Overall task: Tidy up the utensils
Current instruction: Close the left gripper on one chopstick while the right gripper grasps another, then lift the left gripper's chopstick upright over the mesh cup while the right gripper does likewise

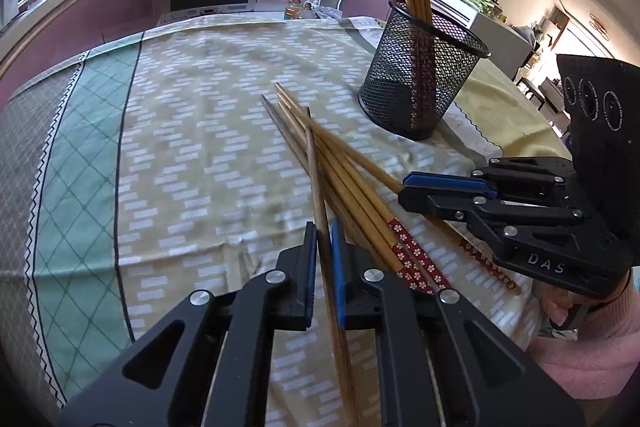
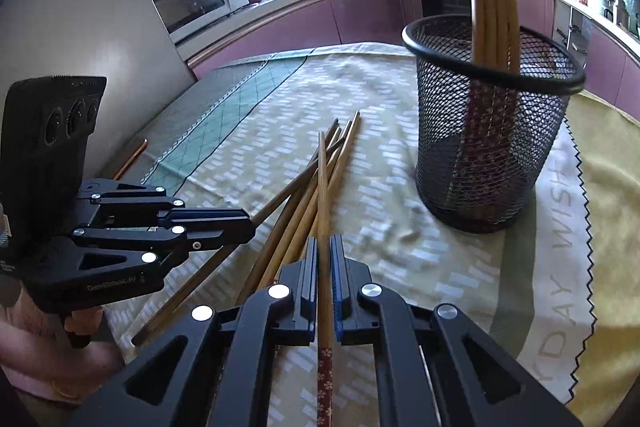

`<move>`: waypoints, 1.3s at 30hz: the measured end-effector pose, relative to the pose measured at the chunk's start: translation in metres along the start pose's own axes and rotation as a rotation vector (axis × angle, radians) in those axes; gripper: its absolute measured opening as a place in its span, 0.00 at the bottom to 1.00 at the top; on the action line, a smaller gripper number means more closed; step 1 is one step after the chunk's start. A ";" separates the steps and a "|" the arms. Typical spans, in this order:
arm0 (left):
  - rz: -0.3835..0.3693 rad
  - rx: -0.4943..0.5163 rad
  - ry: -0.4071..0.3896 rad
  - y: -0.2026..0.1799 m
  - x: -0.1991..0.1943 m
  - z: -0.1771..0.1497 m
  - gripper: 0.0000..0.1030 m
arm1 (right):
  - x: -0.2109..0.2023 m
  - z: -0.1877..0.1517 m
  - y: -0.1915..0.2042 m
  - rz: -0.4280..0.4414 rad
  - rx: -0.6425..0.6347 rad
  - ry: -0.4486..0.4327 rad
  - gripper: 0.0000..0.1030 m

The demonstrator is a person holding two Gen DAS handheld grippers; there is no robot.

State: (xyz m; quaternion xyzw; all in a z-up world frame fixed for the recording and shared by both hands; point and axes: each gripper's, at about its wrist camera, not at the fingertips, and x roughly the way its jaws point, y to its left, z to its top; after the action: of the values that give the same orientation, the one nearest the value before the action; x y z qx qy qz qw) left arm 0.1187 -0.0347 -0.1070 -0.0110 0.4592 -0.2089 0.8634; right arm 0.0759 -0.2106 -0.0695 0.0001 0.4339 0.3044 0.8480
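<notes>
Surveying the patterned tablecloth (image 1: 192,147) in a kitchen, we read "DAS" on the right gripper (image 1: 444,187); both it and the left gripper (image 1: 324,267) clenched one chopstick (image 1: 320,211) each.

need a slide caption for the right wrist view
Right tongs shut on one chopstick from the loose pile, mesh holder with stored chopsticks ahead.

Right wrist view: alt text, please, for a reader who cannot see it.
The right tool is shut on one chopstick from a loose pile on a patterned tablecloth. A black mesh cup holding chopsticks stands beyond; the left tool is at left.
</notes>
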 end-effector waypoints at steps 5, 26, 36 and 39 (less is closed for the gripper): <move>0.010 0.021 0.028 -0.001 0.006 0.001 0.12 | 0.006 0.002 0.004 -0.013 -0.021 0.013 0.06; -0.030 0.027 -0.036 -0.004 -0.012 0.023 0.07 | -0.022 0.021 0.003 -0.023 -0.055 -0.071 0.06; -0.122 0.066 -0.152 -0.016 -0.067 0.043 0.07 | -0.072 0.033 -0.004 -0.023 -0.045 -0.203 0.06; -0.130 0.082 -0.187 -0.021 -0.084 0.049 0.07 | -0.084 0.035 -0.007 -0.030 -0.040 -0.236 0.06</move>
State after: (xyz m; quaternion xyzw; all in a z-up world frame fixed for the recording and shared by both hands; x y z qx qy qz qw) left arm 0.1087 -0.0308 -0.0080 -0.0251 0.3660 -0.2811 0.8868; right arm 0.0685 -0.2508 0.0117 0.0124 0.3249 0.2981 0.8974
